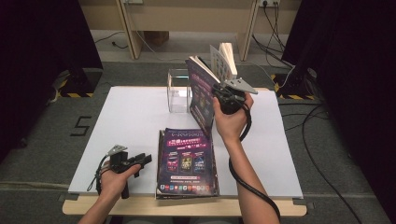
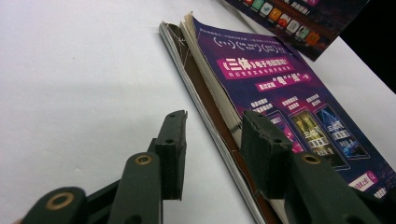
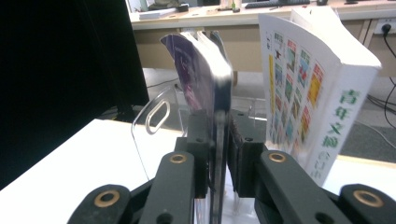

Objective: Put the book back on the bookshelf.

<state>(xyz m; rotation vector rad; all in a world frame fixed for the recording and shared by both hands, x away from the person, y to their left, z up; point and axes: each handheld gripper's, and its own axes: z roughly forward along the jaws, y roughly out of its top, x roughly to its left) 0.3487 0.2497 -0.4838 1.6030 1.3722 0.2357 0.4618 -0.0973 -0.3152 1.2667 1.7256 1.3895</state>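
A purple magazine (image 1: 201, 91) is clamped upright in the right gripper (image 1: 227, 97), just beside the clear acrylic holder (image 1: 178, 91) at the back of the table, beside a white book (image 1: 225, 59). Filing it is judged to be underway; a lowering into the holder is called for next. The left gripper (image 1: 135, 160), jaws apart and empty, rests by the stack of magazines (image 1: 187, 161) in front of the holder.

Glossy paper magazine (image 1: 204, 93), clear smooth plastic holder (image 1: 178, 88), matt white tabletop (image 1: 126, 121), matt black hand-held gripper (image 1: 227, 98).

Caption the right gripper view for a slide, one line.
Right hand-held gripper clamps a thin purple-covered magazine upright before a clear acrylic holder, with a white-covered book standing alongside.
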